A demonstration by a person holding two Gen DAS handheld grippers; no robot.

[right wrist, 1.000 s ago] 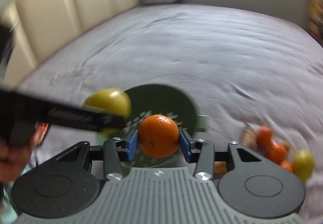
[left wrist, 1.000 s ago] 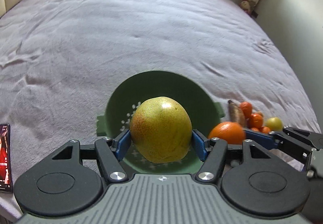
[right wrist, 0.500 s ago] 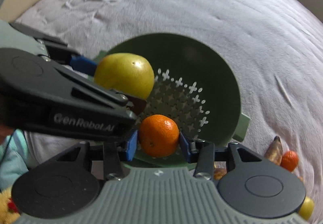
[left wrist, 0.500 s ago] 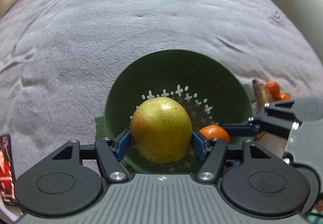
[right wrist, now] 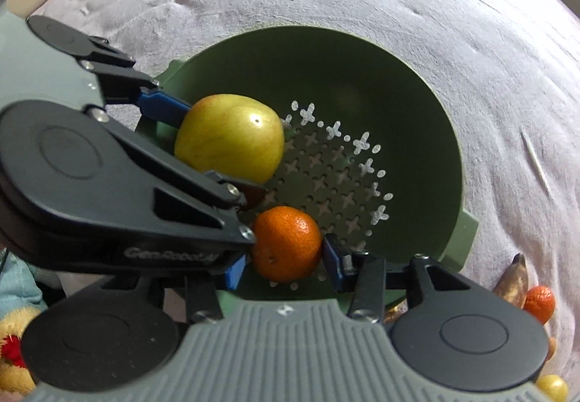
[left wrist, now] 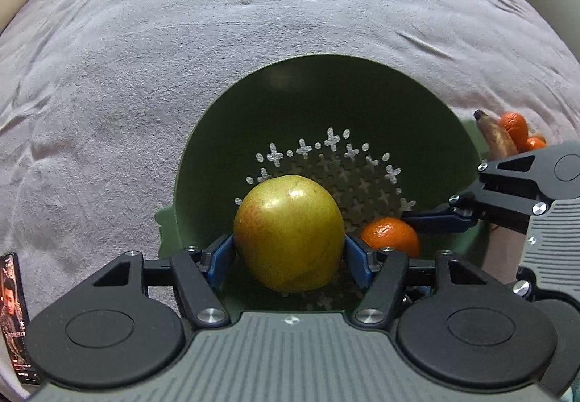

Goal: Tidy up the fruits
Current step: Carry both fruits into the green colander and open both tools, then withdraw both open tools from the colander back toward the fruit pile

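A green perforated colander [left wrist: 319, 101] [right wrist: 362, 75] stands on the grey bedspread. My left gripper [left wrist: 289, 253] is shut on a yellow-green pear [left wrist: 288, 233] and holds it low inside the colander's near side; the pear also shows in the right wrist view [right wrist: 228, 141]. My right gripper [right wrist: 282, 258] is shut on an orange [right wrist: 284, 242] and holds it inside the colander, right of the pear; the orange also shows in the left wrist view [left wrist: 391, 235]. Both grippers are close together over the bowl.
A brown banana [left wrist: 494, 137] [right wrist: 513, 278], small oranges [left wrist: 514, 124] [right wrist: 540, 304] and a yellow fruit [right wrist: 552, 387] lie on the bed right of the colander. A phone [left wrist: 14, 318] lies at the bed's left edge. A stuffed toy [right wrist: 11, 355] is at lower left.
Both grippers have moved forward and down over the colander, carrying the pear and the orange into the bowl. Both stay shut on their fruit.
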